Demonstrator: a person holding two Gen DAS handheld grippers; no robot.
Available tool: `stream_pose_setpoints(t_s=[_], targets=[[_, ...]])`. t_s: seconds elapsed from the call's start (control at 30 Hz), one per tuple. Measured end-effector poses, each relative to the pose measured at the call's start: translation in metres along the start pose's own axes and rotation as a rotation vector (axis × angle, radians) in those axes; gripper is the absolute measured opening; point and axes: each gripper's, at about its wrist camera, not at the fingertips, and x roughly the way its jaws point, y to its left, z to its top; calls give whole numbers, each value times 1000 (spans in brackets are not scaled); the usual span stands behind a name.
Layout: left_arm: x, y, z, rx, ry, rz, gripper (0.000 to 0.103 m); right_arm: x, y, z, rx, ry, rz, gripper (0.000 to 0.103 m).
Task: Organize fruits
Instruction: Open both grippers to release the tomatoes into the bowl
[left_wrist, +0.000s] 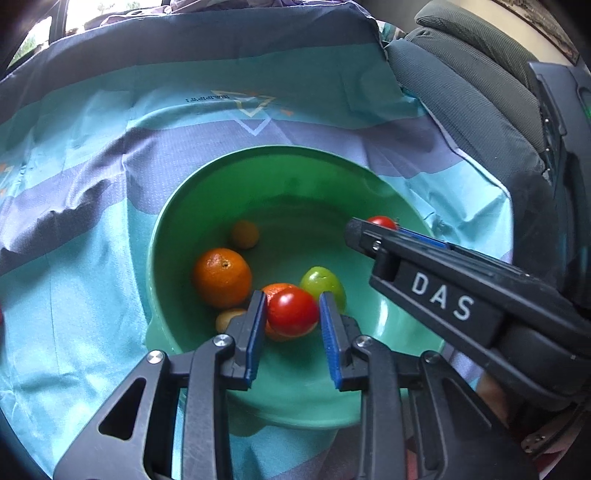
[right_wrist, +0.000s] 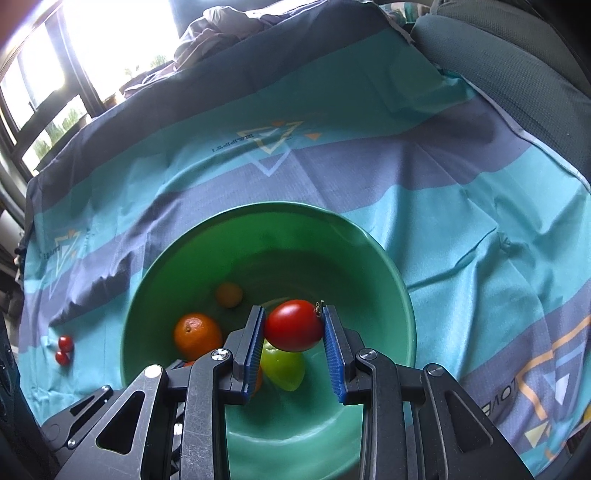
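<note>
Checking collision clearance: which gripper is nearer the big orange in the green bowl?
Left. The left gripper is low in the bowl, right beside the orange. The right gripper is across the bowl near its right rim, holding a tomato.

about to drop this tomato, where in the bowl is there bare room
Bare floor lies along the bowl far and right wall, beyond the small orange fruit. The near left is crowded: orange, green fruit, another tomato.

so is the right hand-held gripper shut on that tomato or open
Shut on it: the right hand-held gripper's blue pads press both sides of the red tomato above the green bowl.
</note>
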Motion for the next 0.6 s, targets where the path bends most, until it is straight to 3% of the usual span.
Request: stream_pose_setpoints(t_s=[0.13, 0.23, 0.43, 0.5, 0.6], targets=[[-32, 8, -3, -30, -70, -36, 45, -2, 4, 2, -12, -23, 10, 38], [-65, 27, -7, -40, -145, -1, 56, -7, 12, 1, -33, -50, 6, 46], [-129, 104, -16, -84, -214, 210, 59, -15, 38, -1, -96, -69, 50, 47], [-149, 143, -25, -151, -231, 287, 62, -18, 52, -4, -134, -74, 74, 47], [-163, 196, -45, -258, -245, 338, 62, -23, 76, -9, -187, -86, 109, 47]])
